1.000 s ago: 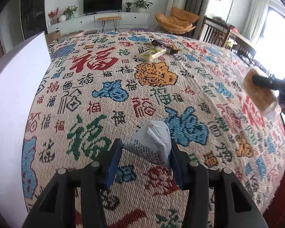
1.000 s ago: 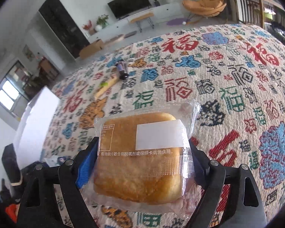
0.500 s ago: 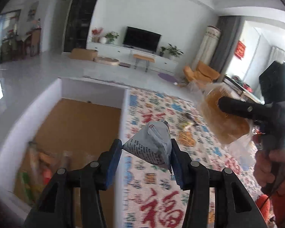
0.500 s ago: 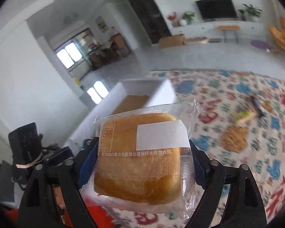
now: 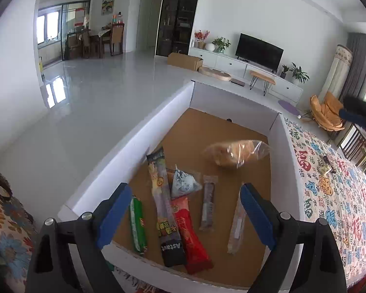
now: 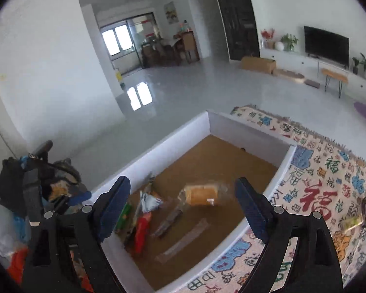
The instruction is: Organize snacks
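Observation:
A white box [image 5: 284, 144] with a brown floor holds several snacks. The wrapped bread [image 5: 236, 155] lies blurred near the box's far right side; it also shows in the right wrist view [image 6: 202, 195]. The small grey-white pouch [image 5: 181, 183] lies among long snack packs in the box, and shows in the right wrist view [image 6: 148, 201]. My left gripper [image 5: 185, 210] is open and empty above the box's near end. My right gripper [image 6: 183, 206] is open and empty above the box [image 6: 286, 156].
A red pack [image 5: 189, 234], a dark long pack [image 5: 163, 207], a green pack [image 5: 136, 222], a brown bar [image 5: 208, 202] and a clear stick [image 5: 238, 219] lie in the box. The patterned cloth [image 5: 329, 195] carries two more snacks [image 5: 325, 168] at far right.
Both grippers moved from over the cloth to above the box and opened. The pouch and the bread left the jaws and are now in the box.

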A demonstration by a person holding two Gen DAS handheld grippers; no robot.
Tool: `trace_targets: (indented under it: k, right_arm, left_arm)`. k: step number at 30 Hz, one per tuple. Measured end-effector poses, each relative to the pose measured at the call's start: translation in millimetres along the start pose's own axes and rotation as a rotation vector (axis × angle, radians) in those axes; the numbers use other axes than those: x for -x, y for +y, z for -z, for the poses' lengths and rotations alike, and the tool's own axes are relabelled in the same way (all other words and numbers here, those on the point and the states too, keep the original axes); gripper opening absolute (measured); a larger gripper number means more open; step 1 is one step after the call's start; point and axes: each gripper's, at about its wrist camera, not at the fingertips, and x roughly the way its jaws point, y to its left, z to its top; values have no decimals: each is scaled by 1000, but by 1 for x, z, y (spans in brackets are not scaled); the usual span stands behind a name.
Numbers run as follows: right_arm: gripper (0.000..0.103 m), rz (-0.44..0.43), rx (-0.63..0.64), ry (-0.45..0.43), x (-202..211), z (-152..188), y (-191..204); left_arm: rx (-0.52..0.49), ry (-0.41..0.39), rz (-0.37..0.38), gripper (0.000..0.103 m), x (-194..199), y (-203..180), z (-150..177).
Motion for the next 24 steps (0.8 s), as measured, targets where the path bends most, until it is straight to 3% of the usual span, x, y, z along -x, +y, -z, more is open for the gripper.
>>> trace_targets:
  k: [4,8,12,15,19,24]
  right_arm:
    - [90,100,-19,20,7,29,-35]
    - [90,211,-88,59,18,72,-100]
    - [90,342,-124,122,39,135,-159]
    - [90,481,-147,170,59,192,-206]
    - [90,680,-184,178,94,256,-261]
    - [90,742,-360,124,133,305,-305]
  left_arm:
    - [-52,6,30,90,0,-35,6]
    - [-142,14,100,90,3,-89,13]
    - [-243,27,238,92,16,-158,25]
    - [-318,39,363,102,24,-214,40]
    - [-395,102,512,103,14,-279,70]
    - [-507,179,500,103,-41,-337,114]
